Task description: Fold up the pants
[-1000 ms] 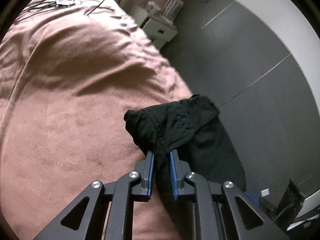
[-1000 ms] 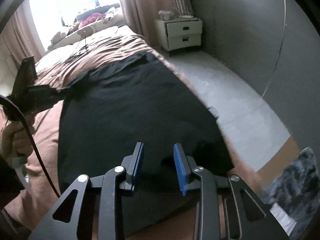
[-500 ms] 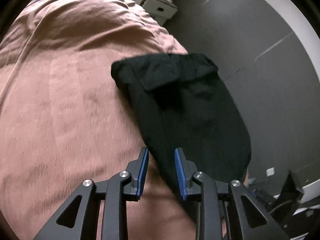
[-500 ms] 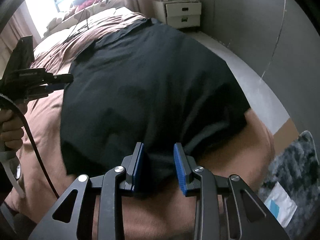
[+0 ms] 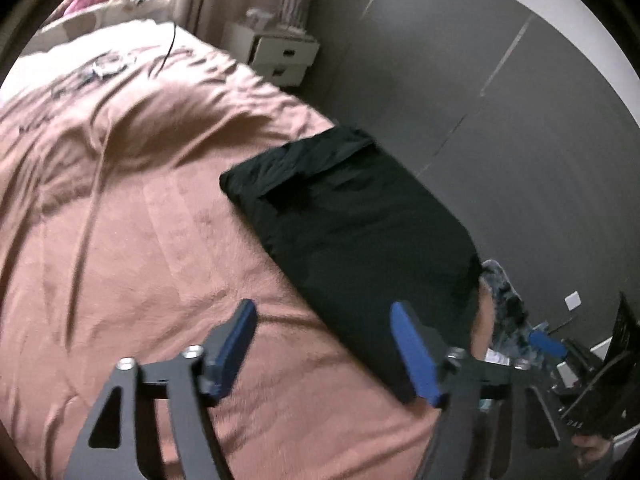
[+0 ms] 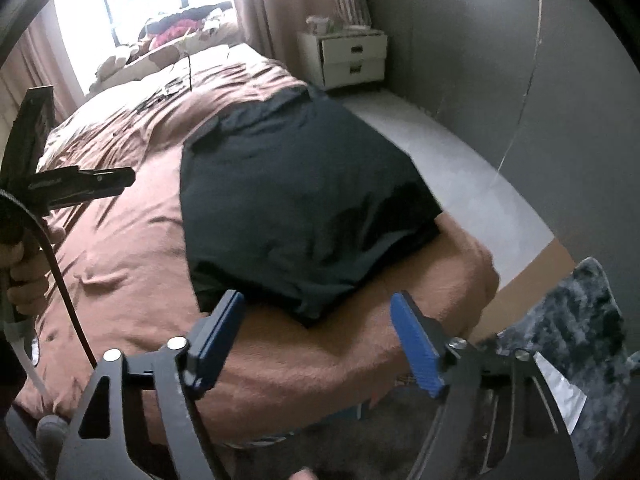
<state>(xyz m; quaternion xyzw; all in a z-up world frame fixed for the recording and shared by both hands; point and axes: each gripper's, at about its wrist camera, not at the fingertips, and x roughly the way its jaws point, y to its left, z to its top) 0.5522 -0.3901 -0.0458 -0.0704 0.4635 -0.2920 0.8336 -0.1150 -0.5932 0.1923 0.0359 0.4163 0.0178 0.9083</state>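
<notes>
The black, soft-cloth pants (image 6: 296, 200) lie folded into a broad, roughly rectangular pad near the foot corner of the bed, on the dusty-pink, fleecy bedspread (image 5: 120, 240), with one end close to the mattress edge. Both tools are letting go: the left gripper (image 5: 324, 344) has its blue-padded jaws opening wide with nothing between them, the cloth edge lying just beyond its right pad, and the right gripper (image 6: 318, 340) is likewise opening, its jaws clear of the near corner of the fabric.

The step in hand looks like the release after a fold — best done by lifting straight away, so the ribbed pads do not drag the top layer askew. The fabric is thin, matte and limp; the near corner bulges slightly, so it may want a light press to sit flat. The bedspread is plush and creased, a yielding base that lets cloth slide little.

A white two-drawer nightstand (image 6: 352, 60) stands by the grey wall.
</notes>
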